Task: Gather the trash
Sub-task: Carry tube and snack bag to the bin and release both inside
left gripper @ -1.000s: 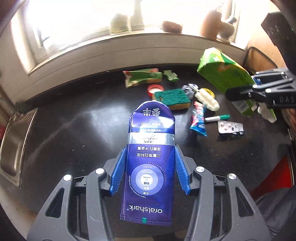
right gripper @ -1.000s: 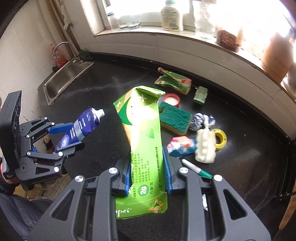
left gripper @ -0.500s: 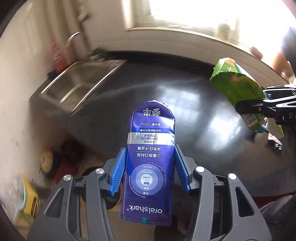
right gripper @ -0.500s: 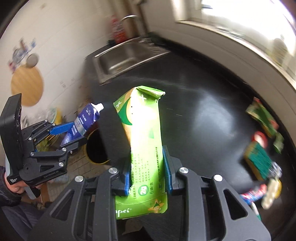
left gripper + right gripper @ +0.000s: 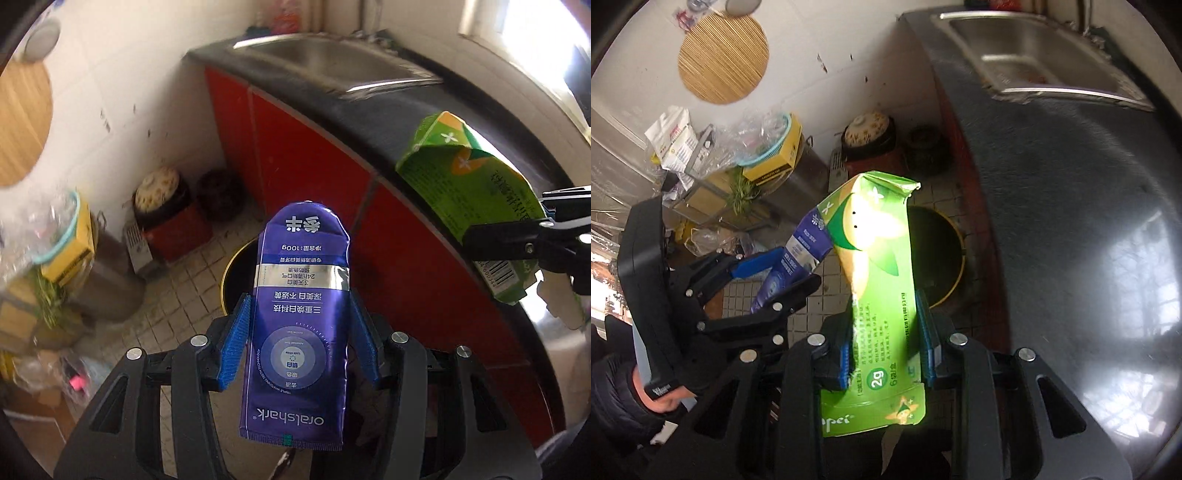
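My left gripper (image 5: pixel 301 332) is shut on a flattened purple toothpaste tube (image 5: pixel 301 321) and holds it in the air above a black trash bin with a yellow rim (image 5: pixel 236 273) on the tiled floor. My right gripper (image 5: pixel 888 350) is shut on a crumpled green carton (image 5: pixel 879 280) and holds it over the same bin (image 5: pixel 942 258). The carton also shows at the right of the left wrist view (image 5: pixel 469 192). The left gripper with the tube shows at the left of the right wrist view (image 5: pixel 775 273), close beside the carton.
A black countertop (image 5: pixel 1071 221) with a steel sink (image 5: pixel 1034 48) runs along the right above red cabinet doors (image 5: pixel 303 155). Clay pots (image 5: pixel 162 192), a yellow box (image 5: pixel 775 162), bags and a shelf crowd the floor at the left.
Both grippers swung left away from the littered countertop, past the sink, and now point down at the floor bin. Each kept hold of its item.
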A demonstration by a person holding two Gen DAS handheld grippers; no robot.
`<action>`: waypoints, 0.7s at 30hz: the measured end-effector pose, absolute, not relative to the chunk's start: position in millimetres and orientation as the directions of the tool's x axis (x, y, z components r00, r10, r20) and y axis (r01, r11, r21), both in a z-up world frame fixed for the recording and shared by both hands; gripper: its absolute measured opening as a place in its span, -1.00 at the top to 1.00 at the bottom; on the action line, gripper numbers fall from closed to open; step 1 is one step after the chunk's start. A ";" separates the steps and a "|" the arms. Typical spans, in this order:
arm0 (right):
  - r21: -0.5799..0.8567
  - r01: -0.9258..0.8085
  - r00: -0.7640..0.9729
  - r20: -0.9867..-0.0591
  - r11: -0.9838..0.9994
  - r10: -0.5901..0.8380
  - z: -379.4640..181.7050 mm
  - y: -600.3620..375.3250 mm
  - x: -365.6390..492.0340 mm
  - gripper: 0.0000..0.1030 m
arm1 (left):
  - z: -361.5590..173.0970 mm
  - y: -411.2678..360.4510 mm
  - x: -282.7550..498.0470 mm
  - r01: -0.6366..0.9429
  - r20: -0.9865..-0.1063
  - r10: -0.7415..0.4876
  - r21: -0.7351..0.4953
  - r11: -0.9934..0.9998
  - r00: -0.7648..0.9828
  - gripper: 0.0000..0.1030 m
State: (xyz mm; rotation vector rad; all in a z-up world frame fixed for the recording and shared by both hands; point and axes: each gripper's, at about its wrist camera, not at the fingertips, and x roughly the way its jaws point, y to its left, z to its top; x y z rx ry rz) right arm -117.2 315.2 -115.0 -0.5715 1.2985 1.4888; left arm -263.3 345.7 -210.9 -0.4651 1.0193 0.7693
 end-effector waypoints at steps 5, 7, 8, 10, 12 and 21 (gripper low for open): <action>0.423 -0.897 -0.371 -0.877 0.126 0.306 -153.3 369.2 -130.9 0.44 | -260.4 379.6 -268.3 -0.788 -0.907 0.306 -0.043 0.614 0.289 0.02; 0.417 -0.900 -0.371 -0.886 0.130 0.277 -168.6 385.5 -135.0 0.43 | -274.0 388.5 -269.7 -0.795 -0.912 0.293 -0.055 0.605 0.286 0.02; 0.412 -0.902 -0.368 -0.890 0.131 0.270 -173.7 388.4 -134.6 0.43 | -279.6 389.9 -270.6 -0.797 -0.914 0.285 -0.065 0.601 0.290 0.02; 0.409 -0.902 -0.368 -0.895 0.137 0.252 -185.1 402.0 -136.5 0.43 | -287.2 397.9 -270.0 -0.798 -0.913 0.279 -0.077 0.597 0.297 0.02; 0.404 -0.904 -0.364 -0.898 0.139 0.247 -191.7 406.5 -132.0 0.42 | -292.5 402.6 -269.5 -0.795 -0.913 0.276 -0.082 0.601 0.302 0.01; 0.393 -0.909 -0.348 -0.899 0.141 0.265 -194.1 424.6 -130.2 -0.31 | -304.3 419.9 -269.6 -0.803 -0.907 0.281 -0.096 0.588 0.313 -0.66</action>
